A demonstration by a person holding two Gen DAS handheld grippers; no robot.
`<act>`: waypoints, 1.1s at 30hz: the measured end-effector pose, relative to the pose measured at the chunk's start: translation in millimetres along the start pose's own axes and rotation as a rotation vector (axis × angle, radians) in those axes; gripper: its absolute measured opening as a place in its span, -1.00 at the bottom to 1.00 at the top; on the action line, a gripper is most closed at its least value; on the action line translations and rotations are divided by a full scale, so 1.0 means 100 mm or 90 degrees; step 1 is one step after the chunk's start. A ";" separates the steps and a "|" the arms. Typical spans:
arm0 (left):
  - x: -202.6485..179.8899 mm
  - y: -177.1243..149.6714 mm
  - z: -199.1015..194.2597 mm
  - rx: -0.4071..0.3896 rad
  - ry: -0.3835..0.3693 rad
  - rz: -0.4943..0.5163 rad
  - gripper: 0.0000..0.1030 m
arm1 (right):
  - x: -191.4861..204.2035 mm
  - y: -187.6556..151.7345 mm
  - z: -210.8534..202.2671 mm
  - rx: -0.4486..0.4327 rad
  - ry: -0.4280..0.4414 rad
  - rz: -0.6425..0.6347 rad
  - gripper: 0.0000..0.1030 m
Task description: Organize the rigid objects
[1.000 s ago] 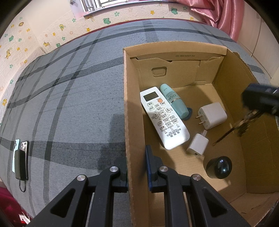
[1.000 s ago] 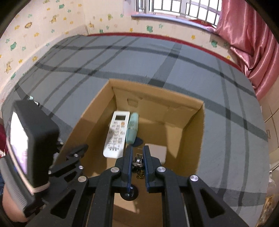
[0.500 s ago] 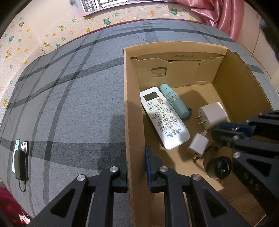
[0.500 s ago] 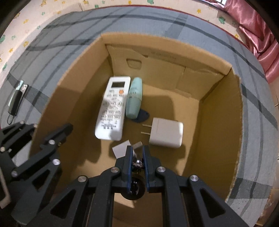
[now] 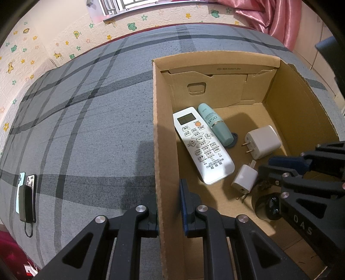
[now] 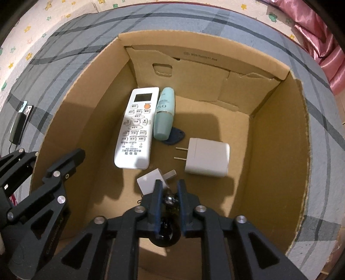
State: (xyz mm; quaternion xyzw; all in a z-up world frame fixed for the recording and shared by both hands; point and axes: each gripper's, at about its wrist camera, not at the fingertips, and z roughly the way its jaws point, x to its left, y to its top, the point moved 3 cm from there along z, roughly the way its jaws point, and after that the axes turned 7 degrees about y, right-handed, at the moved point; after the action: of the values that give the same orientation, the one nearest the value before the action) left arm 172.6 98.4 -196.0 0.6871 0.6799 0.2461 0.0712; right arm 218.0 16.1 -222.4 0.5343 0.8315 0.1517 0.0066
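A cardboard box (image 5: 163,137) (image 6: 278,140) stands on the grey plaid bed. Inside lie a white remote (image 5: 201,144) (image 6: 137,127), a teal bottle (image 5: 216,126) (image 6: 164,113), a large white charger (image 5: 262,142) (image 6: 207,159), a small white charger (image 5: 244,178) (image 6: 148,179) and a black round object (image 5: 266,206) (image 6: 165,234). My left gripper (image 5: 169,206) is shut on the box's left wall. My right gripper (image 6: 169,200) (image 5: 280,170) is low inside the box, shut on a bunch of keys (image 6: 170,199) just above the floor.
Phones with a black power bank (image 5: 27,196) (image 6: 20,122) lie on the bed to the left of the box. A dark blue flat piece (image 6: 175,136) lies under the bottle's end. Pink curtains (image 5: 276,17) hang at the far right.
My right gripper has come down from above the box into it, carrying the keys to near the floor by the small charger. The left gripper has stayed on the box wall.
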 end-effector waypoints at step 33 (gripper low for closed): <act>-0.01 0.01 -0.01 0.004 0.006 0.001 -0.71 | -0.46 -0.33 -1.30 -0.172 -0.068 0.066 0.48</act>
State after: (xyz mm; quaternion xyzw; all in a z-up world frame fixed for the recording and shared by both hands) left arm 172.9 97.4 -194.7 0.6868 0.6803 0.2476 0.0655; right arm 186.5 -69.6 -113.8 0.5779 0.7734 0.2341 0.1147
